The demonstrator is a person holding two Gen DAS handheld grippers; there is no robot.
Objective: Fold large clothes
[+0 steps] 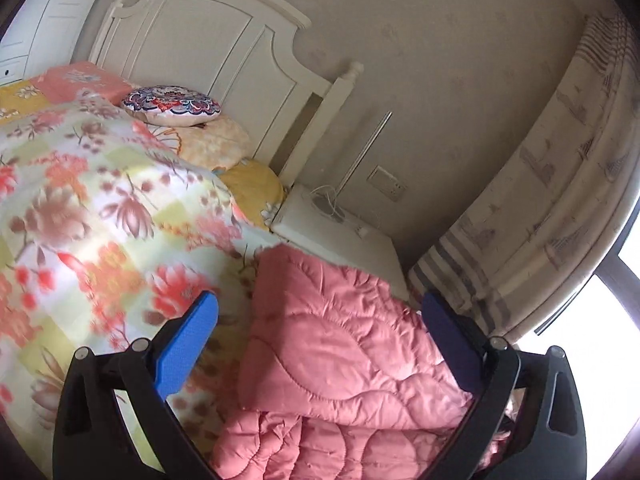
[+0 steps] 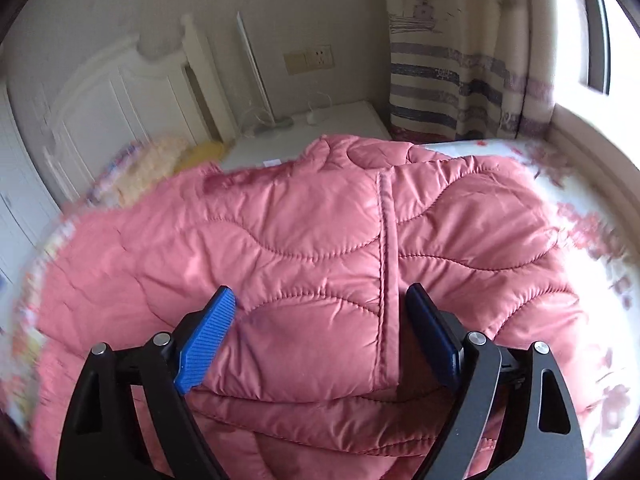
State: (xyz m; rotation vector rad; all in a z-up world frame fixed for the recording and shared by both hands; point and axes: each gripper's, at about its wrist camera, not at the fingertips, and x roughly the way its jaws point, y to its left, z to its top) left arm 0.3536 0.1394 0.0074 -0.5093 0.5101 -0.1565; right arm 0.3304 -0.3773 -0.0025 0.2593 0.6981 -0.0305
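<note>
Two jaws spread wide, nothing held. Pink quilted jacket [image 2: 320, 248] lies folded on bed [image 1: 100, 200]. Looks puffy, light, slick shell; likely springs back. Best bite at folded lower edge, near placket seam.

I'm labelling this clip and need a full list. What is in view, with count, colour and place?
quilted jacket: one, pink, partly folded on the bed
bedspread: one, floral, covering the bed
cushions: two, one patterned, one orange, by the headboard
headboard: one, white, against the wall
nightstand: one, white, beside the bed
curtain: one, striped, at the window
left hand-held gripper: open, over the jacket
right hand-held gripper: open, over the jacket
</note>
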